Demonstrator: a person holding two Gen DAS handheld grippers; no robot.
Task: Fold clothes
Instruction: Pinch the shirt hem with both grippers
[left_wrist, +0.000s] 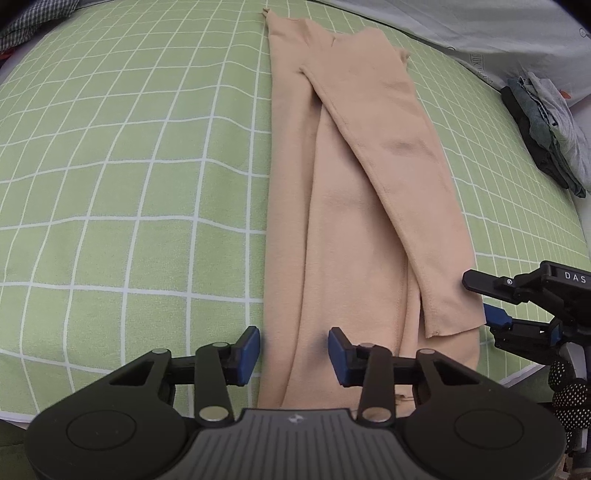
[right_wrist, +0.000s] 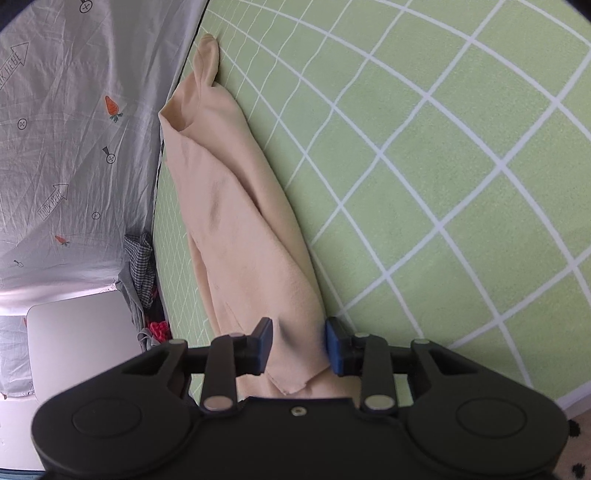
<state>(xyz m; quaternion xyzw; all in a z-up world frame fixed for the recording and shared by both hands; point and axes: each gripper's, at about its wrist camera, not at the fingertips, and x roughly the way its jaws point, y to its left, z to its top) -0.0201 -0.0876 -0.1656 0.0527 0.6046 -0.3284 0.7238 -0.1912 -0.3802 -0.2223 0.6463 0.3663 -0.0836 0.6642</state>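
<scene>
Fingers of left gripper (left_wrist: 294, 354) and right gripper (right_wrist: 298, 347) each straddle, slightly spread, the near end of the beige garment (left_wrist: 354, 206) on the green checked sheet (left_wrist: 129, 184); pinch unclear.

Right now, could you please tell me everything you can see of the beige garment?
The beige garment is soft, thin knit cloth, folded lengthwise into a long strip with one seamed flap laid slantwise on top. It lies flat on the green checked sheet. Its near end sits between the pads of the left gripper and the right gripper, bunched up between the right one's pads.
</scene>
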